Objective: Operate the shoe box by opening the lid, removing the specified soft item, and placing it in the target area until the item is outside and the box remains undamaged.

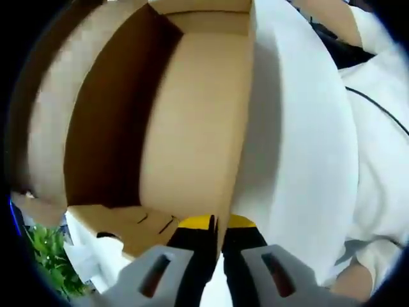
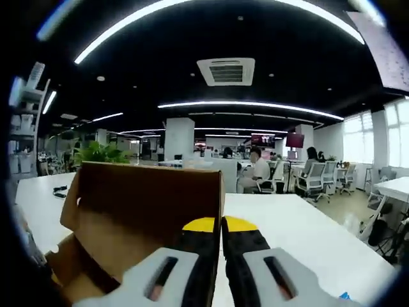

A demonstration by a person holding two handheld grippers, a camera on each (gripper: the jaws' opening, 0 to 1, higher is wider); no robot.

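In the left gripper view, a green plant (image 1: 48, 252) shows at the far left, low down. Next comes the box (image 1: 192, 128), plain brown cardboard, smooth and matte, its inside in shadow on the left and lit on the right. The left tongs (image 1: 213, 231) are pinched nearly closed on the thin edge of a cardboard wall. Right of that lies a white smooth panel (image 1: 294, 160), then white cloth (image 1: 383, 160) with a dark cord across it.

In the right gripper view, shelves (image 2: 22, 128) stand at the far left, a leafy plant (image 2: 102, 153) behind the lid (image 2: 150, 204), which stands up and blocks part of the bench (image 2: 307, 236). The right tongs (image 2: 221, 238) grip the lid's right edge, jaws almost together. Further right are seated people (image 2: 259, 169) and office chairs (image 2: 313, 182). I cannot tell where the soft item is
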